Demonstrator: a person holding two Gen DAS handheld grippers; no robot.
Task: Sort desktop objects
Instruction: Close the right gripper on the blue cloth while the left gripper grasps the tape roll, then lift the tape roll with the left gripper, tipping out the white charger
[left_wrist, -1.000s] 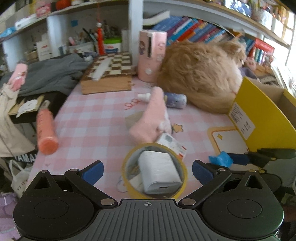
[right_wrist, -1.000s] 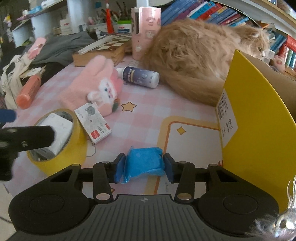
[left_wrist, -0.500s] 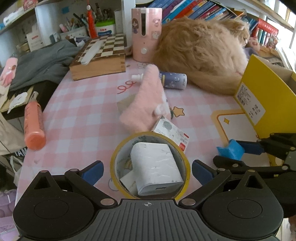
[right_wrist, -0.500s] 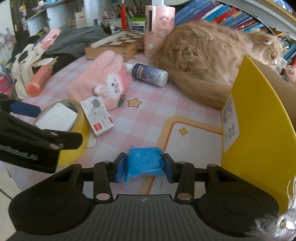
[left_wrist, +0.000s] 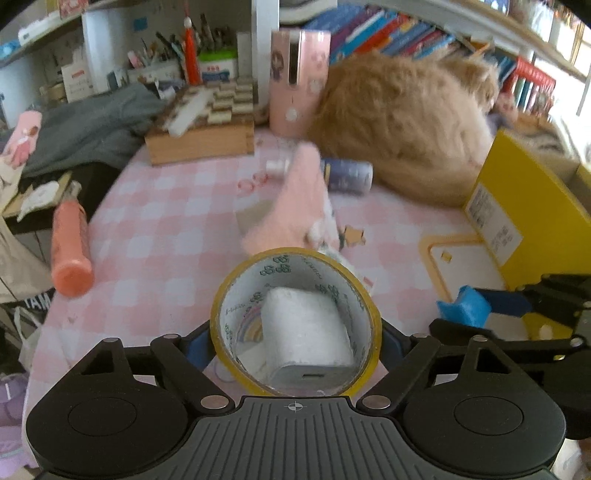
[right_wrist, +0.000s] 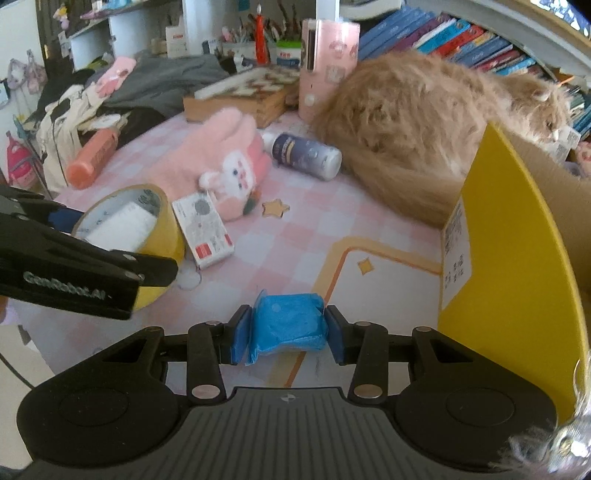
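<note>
Left gripper (left_wrist: 295, 345) jaws just closed onto a yellow tape roll (left_wrist: 295, 321), pale printed lining, white charger block (left_wrist: 306, 338) lodged inside, lifted off the pink checked tablecloth (left_wrist: 159, 236), right gripper (right_wrist: 284, 332) clamped on a crumpled blue packet (right_wrist: 288, 326), yellow box (right_wrist: 509, 266) alongside.

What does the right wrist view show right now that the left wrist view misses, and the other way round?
Only the right wrist view: the cat's face and the bunny patch on the pink glove.

Only the left wrist view: the white charger's port end inside the yellow tape roll, and both pads of the left tool closing against that roll.

Both: the right tool shut on the blue packet, the orange bottle, the navy bottle and the yellow box.
</note>
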